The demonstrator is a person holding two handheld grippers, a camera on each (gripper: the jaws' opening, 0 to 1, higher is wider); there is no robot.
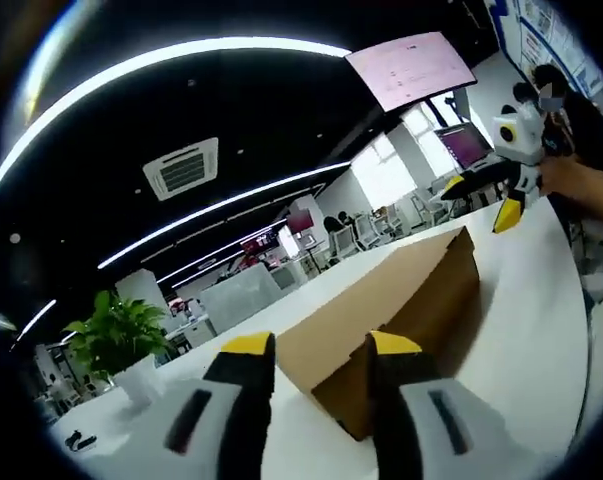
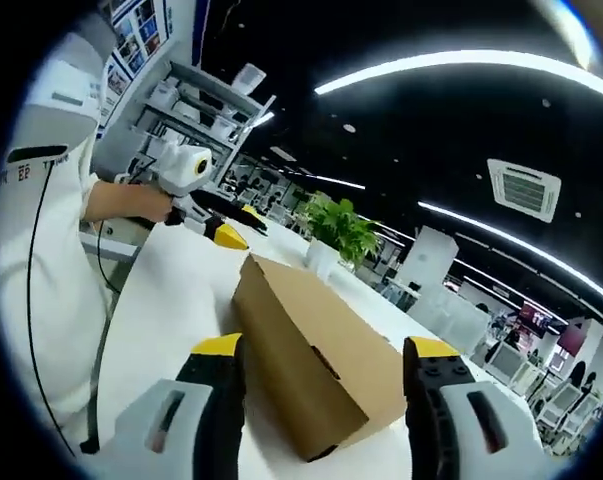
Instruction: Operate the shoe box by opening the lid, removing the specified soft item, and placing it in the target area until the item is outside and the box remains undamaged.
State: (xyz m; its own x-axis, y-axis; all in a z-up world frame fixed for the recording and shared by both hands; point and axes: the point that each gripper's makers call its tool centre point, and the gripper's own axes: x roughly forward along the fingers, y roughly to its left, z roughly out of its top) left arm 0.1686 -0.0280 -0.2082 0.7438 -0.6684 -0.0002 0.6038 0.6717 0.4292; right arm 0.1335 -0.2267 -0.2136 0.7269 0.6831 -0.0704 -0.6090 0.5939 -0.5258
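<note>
While closed, box (image 1: 401, 290) faces both claws.

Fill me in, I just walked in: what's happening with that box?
A person holds a two-jaw gripper in each hand, one at either end of a closed cardboard shoe box lying on a white table. The left gripper and right gripper both stand open, jaws apart, neither gripping the box. The lid looks shut, so nothing has been taken out yet. A potted plant stands on the table beyond.

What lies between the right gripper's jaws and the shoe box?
Nothing: in the right gripper view, the shoe box itself reaches into the gap of the open right gripper, bare white table beside it.
</note>
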